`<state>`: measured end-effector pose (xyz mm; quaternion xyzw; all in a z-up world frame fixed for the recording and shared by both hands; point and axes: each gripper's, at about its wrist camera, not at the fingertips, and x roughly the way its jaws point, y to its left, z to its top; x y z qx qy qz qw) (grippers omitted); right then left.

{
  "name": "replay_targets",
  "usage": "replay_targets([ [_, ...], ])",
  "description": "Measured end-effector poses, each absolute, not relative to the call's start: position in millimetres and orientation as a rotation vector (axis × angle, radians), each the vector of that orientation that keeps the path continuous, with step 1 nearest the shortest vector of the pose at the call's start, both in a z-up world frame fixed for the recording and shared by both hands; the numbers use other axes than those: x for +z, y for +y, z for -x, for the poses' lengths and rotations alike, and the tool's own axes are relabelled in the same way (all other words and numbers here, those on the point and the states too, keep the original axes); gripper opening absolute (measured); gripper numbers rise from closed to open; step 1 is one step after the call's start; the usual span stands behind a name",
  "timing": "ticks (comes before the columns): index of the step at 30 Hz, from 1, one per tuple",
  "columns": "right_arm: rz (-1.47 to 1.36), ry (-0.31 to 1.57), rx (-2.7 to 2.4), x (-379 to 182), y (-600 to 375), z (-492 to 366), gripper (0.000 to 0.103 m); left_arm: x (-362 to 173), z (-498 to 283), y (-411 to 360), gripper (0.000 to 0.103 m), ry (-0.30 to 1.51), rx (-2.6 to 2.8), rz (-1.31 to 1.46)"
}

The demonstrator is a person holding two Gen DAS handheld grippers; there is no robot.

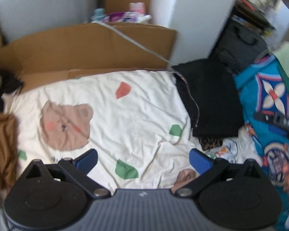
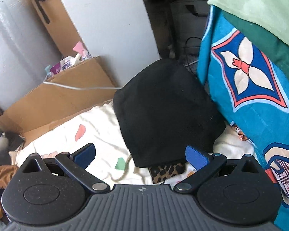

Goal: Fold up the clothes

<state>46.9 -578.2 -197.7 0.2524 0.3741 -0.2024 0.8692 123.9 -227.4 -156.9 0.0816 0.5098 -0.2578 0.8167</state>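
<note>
Left wrist view: bear-print sheet (image 1: 109,115) covers surface, folded black garment (image 1: 213,100) atop, possibly trousers; cardboard box (image 1: 86,46) behind; both jaws wide.

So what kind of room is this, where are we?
Most likely a cluttered bedroom: a bear-print bed sheet with a folded black garment on it, cardboard boxes alongside, and a blue patterned cloth to the right.

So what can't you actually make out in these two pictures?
- Leopard-print cloth: mostly hidden under the black garment, both views.
- Brown cloth: cut off by the left edge, left wrist view.
- Box contents: blurred, too small to identify.
- Teal fabric: runs past the right edge; its kind is unclear.
</note>
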Motion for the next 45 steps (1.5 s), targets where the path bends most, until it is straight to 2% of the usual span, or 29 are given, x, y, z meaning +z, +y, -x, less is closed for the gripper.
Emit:
replay_targets([
  [6,-0.519,0.828,-0.415,-174.9,-564.7,-47.4,0.102,-148.4,-107.9,-234.6,0.102,1.077,-0.553,-0.192],
  [13,-0.488,0.849,-0.394,-123.5,-541.4,-44.4,0.102,-118.5,-93.4,-250.9,0.102,1.0,-0.608,-0.262],
  [18,-0.493,0.862,-0.414,-87.5,-531.7,-36.0,0.102,-104.4,-102.7,-246.2,0.102,1.002,-0.568,-0.191],
  [30,-0.49,0.799,-0.433,-13.9,-494.7,-15.3,0.102,-52.1,-91.6,-233.9,0.103,0.961,-0.597,-0.186],
  [39,-0.488,0.787,-0.403,-4.1,-467.3,-7.0,0.103,-37.1,-92.8,-208.9,0.103,0.94,-0.562,-0.172],
  [45,-0.431,0.825,-0.324,-22.0,-447.9,-6.9,0.102,-27.7,-96.9,-190.6,0.103,0.926,-0.468,-0.113],
])
